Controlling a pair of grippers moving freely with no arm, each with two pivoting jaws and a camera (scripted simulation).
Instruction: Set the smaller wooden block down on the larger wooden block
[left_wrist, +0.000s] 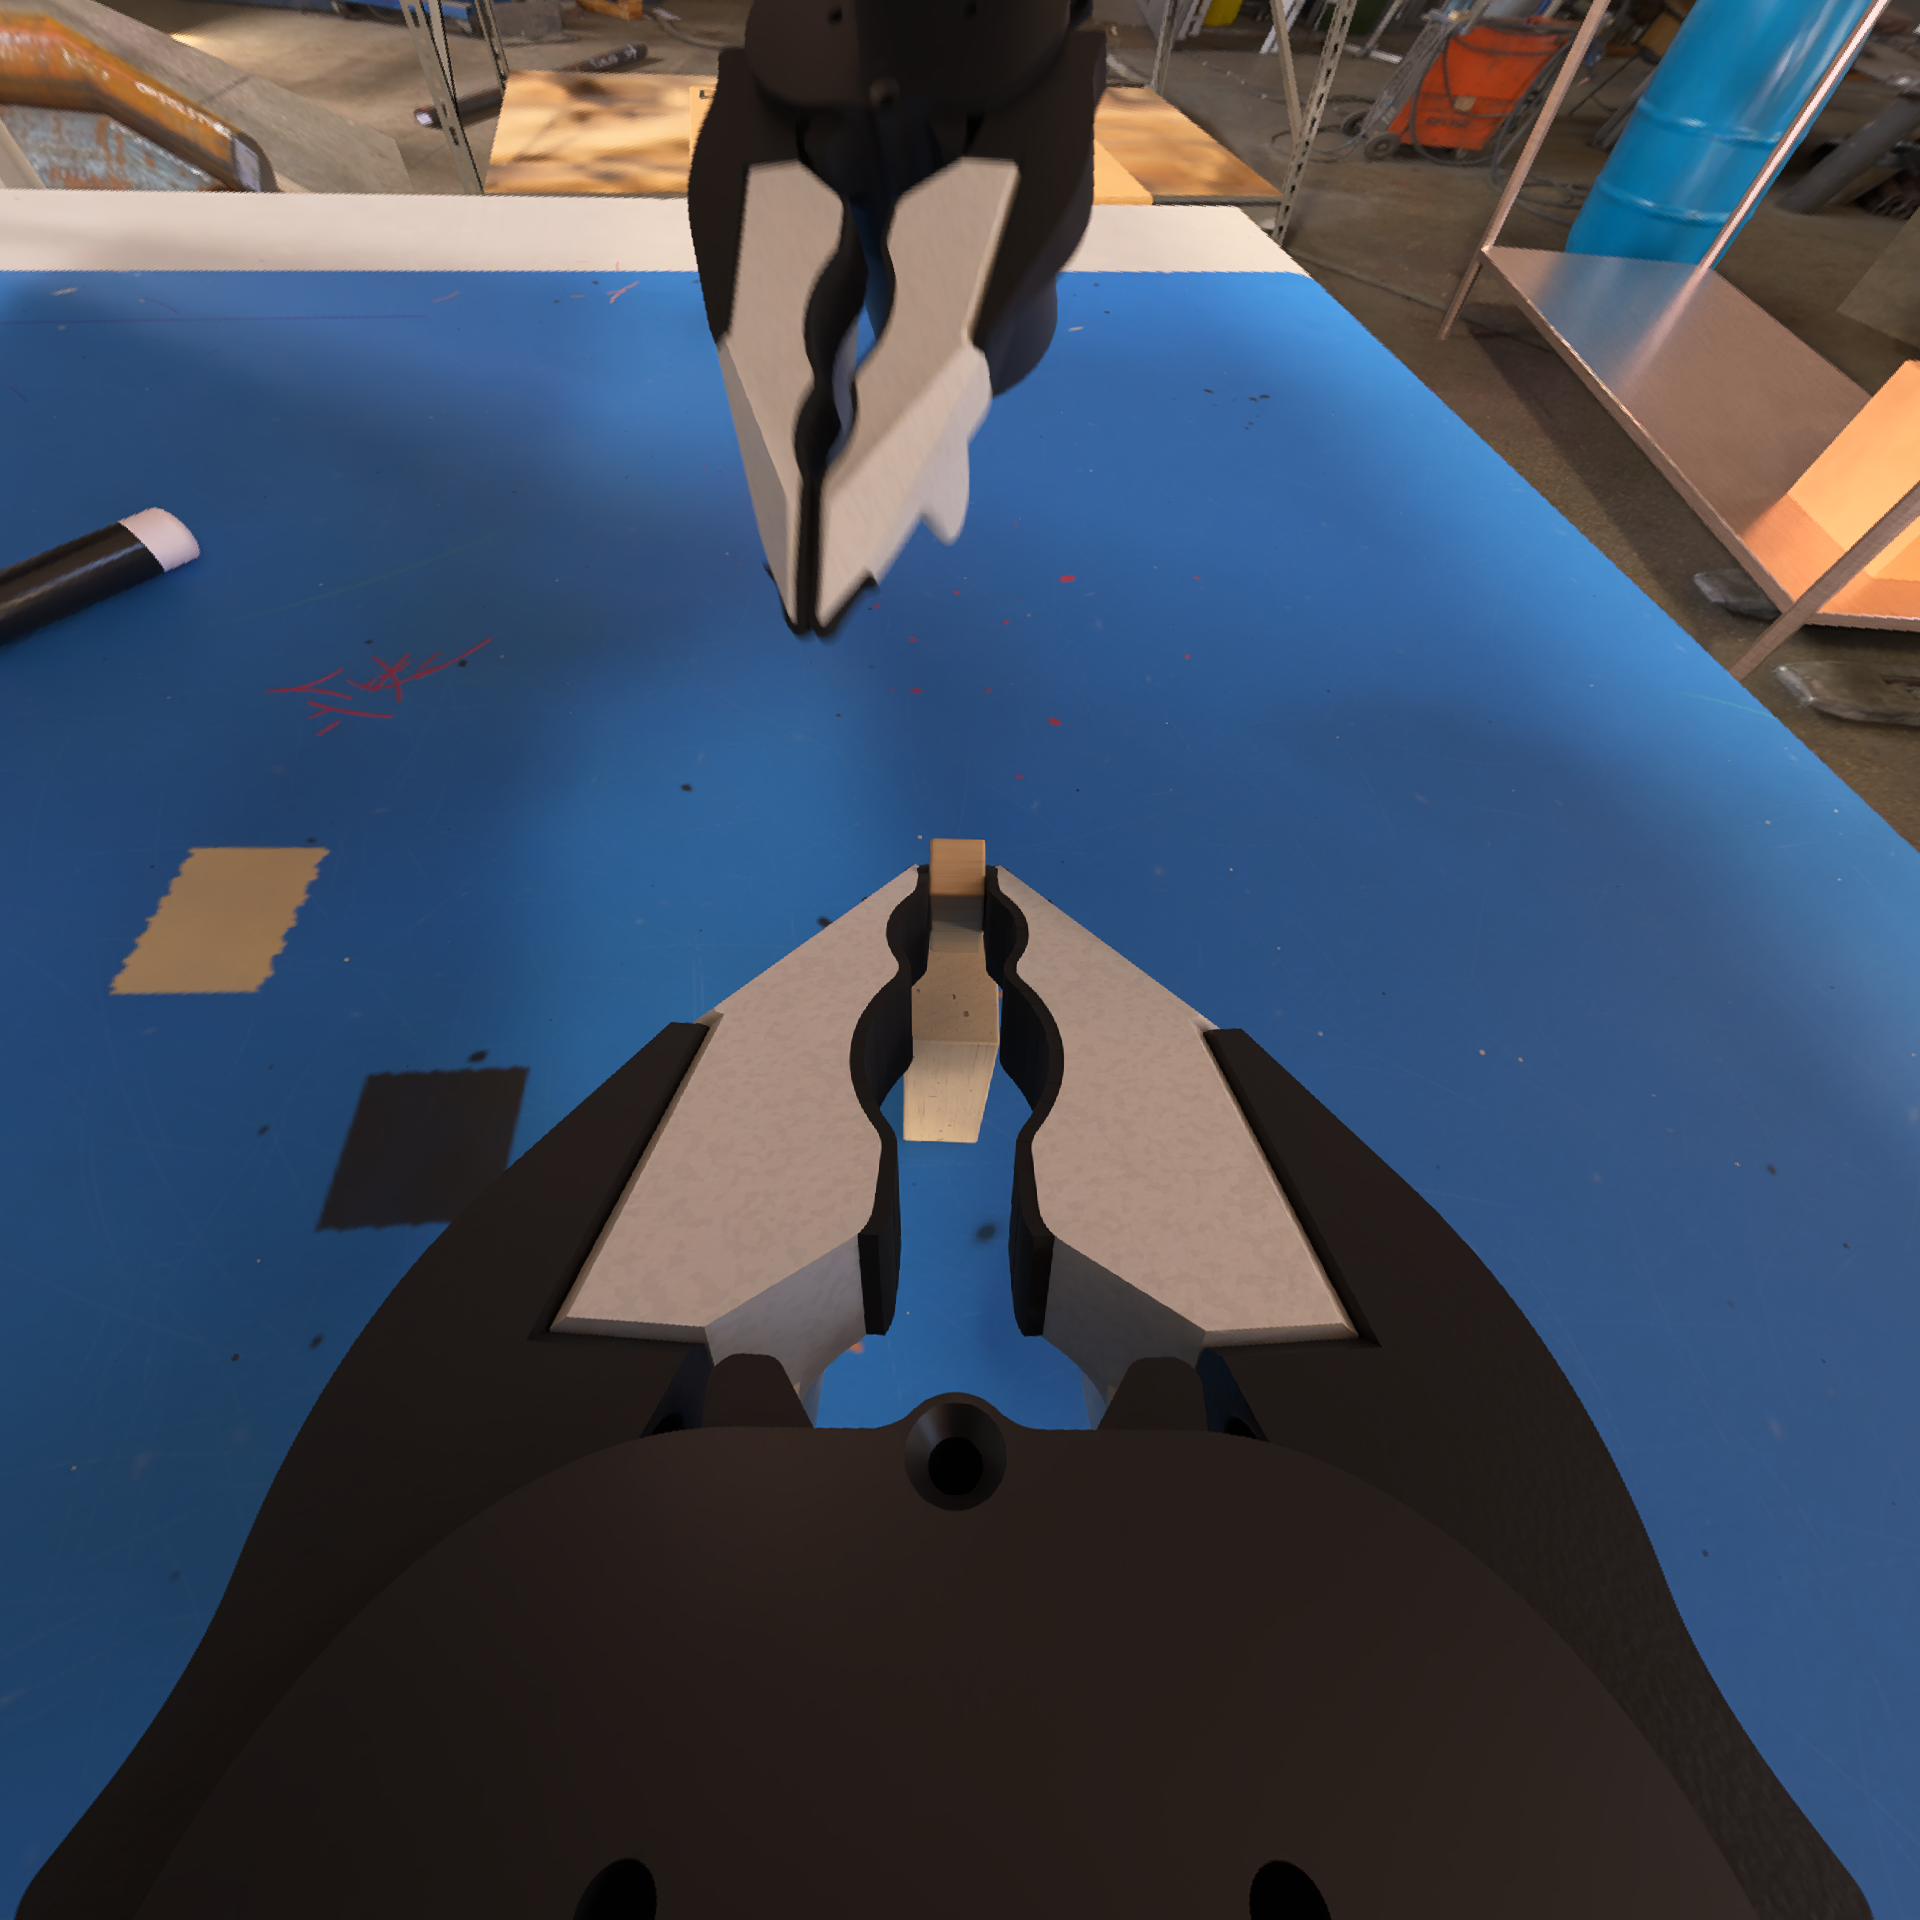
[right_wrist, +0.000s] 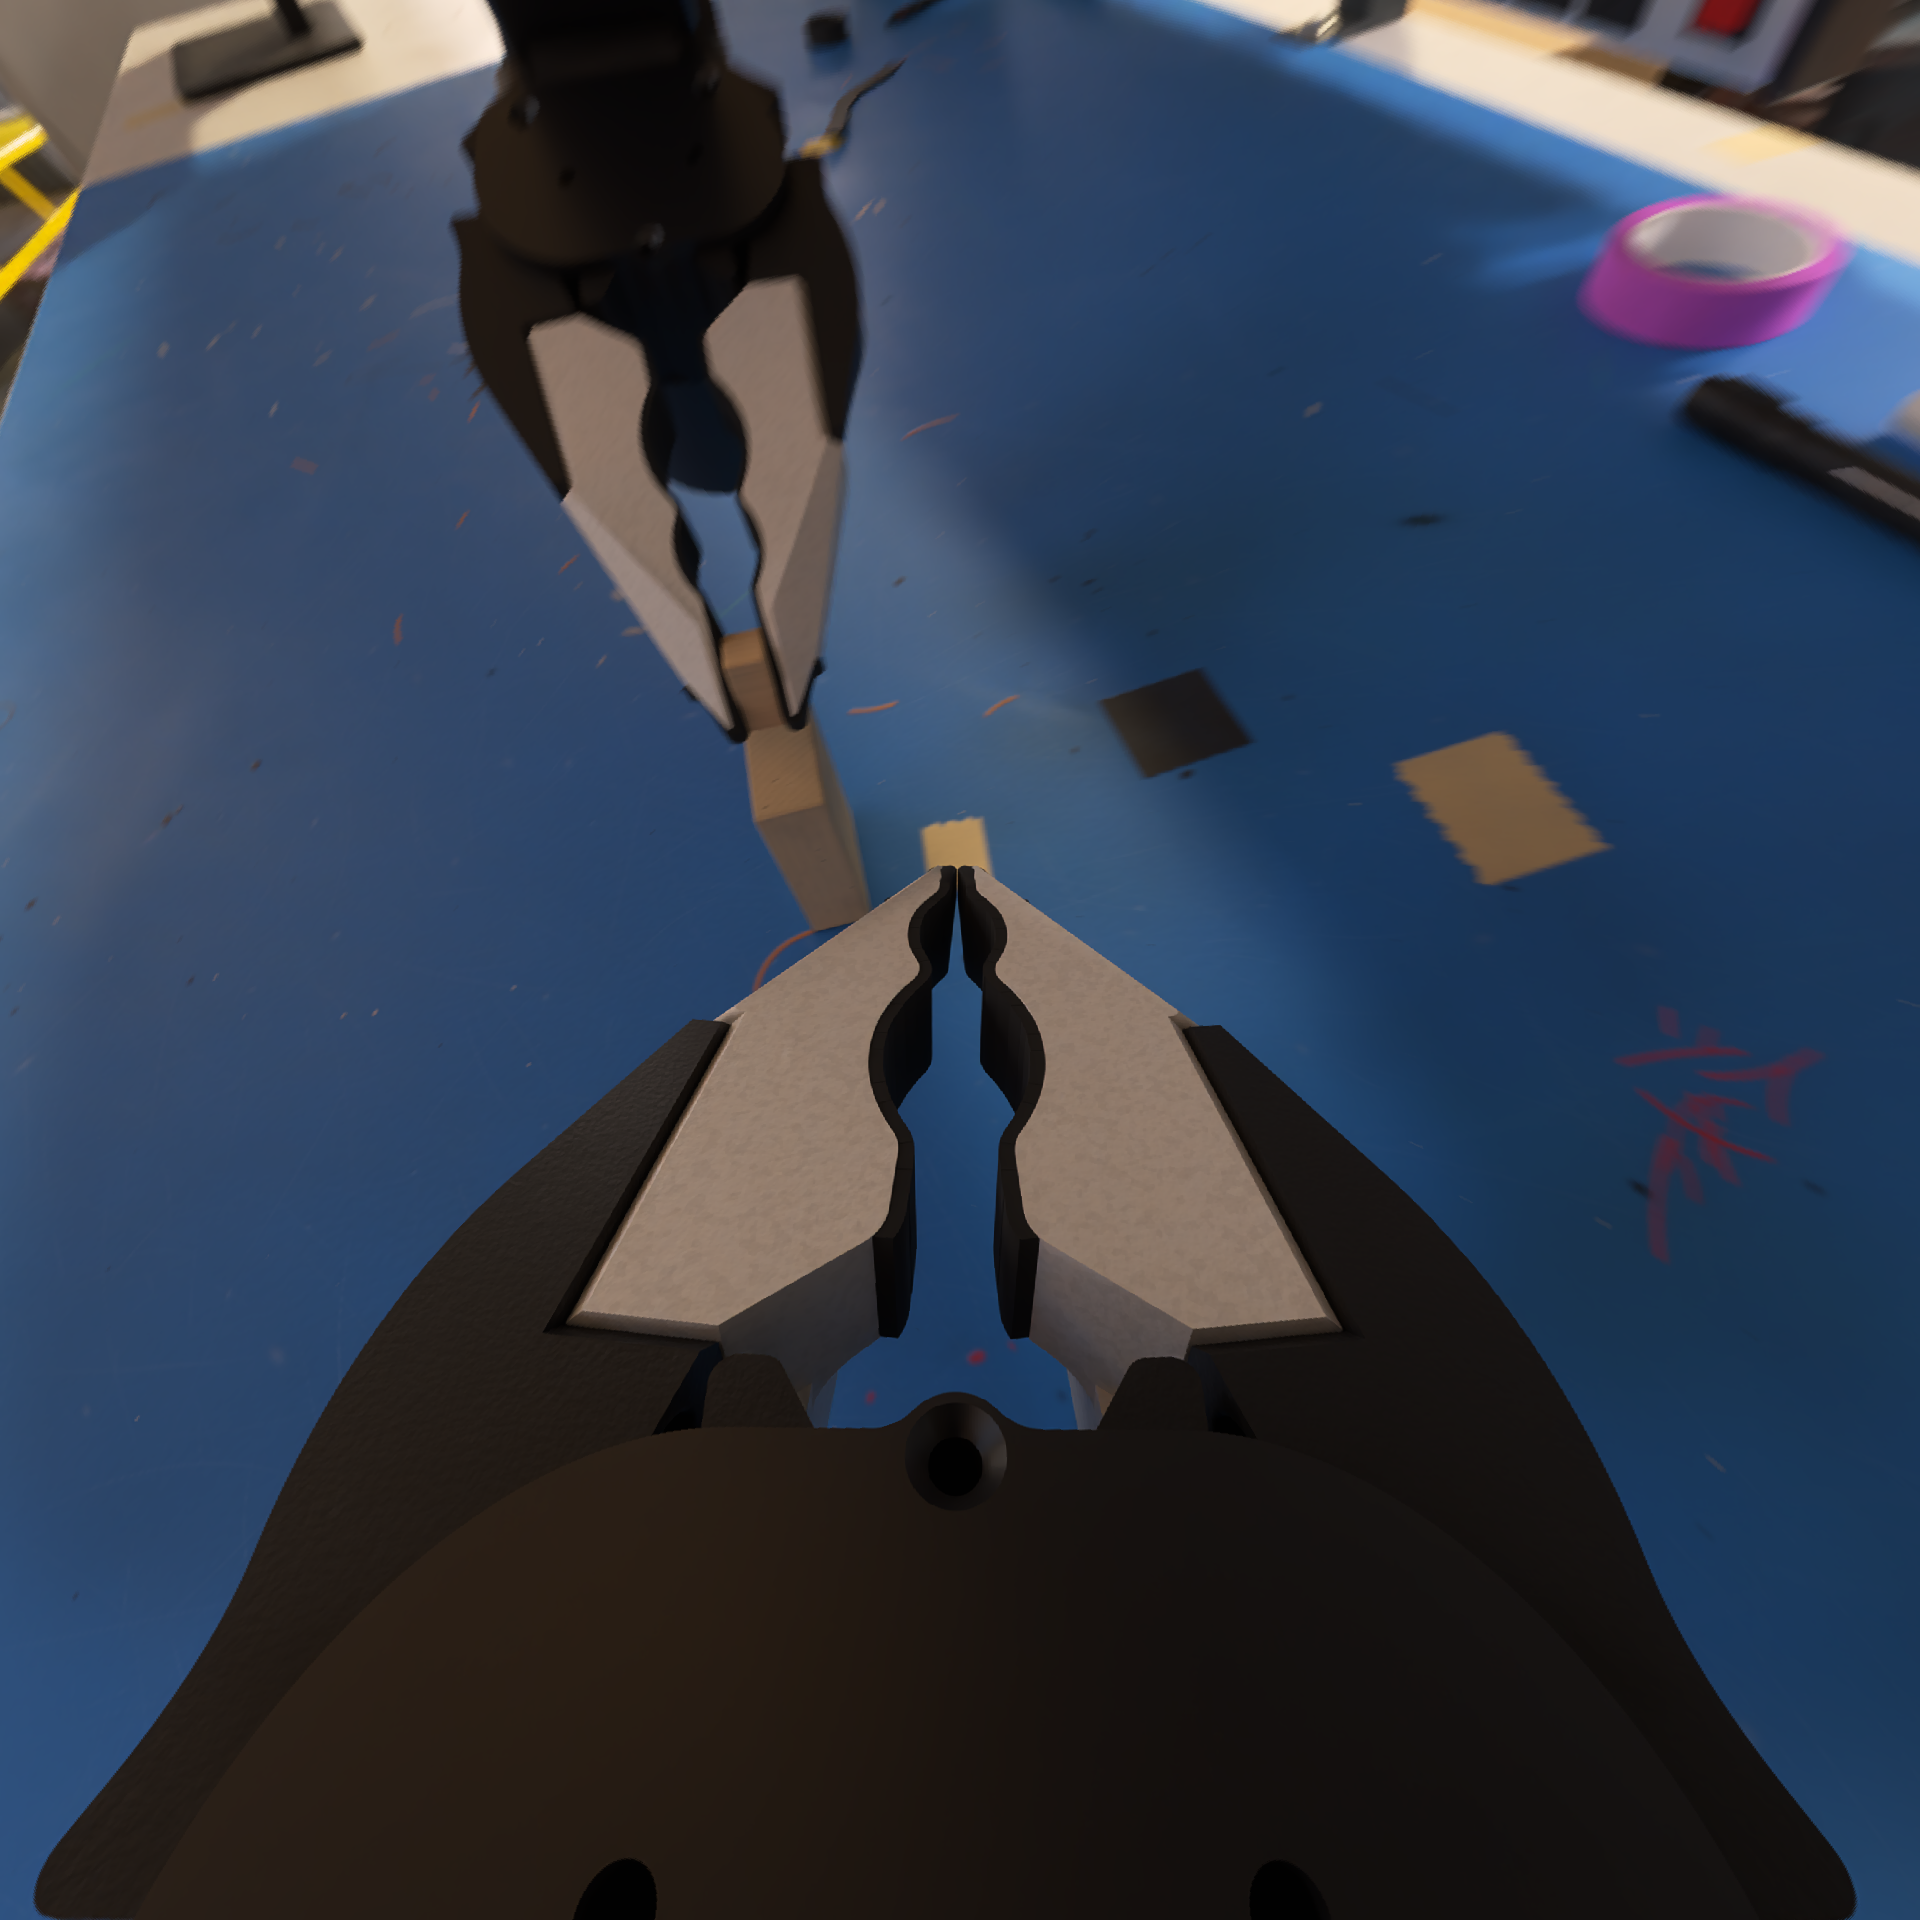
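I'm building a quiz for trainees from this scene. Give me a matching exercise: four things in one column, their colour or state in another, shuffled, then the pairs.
Things:
1. smaller wooden block
2. larger wooden block
3. tape roll
4. right claw

States:
A. pink, lying flat on the mat
B. shut, holding nothing
C. pinched in the left claw
D. standing on the blue mat

Pairs: 1-C, 2-D, 3-A, 4-B
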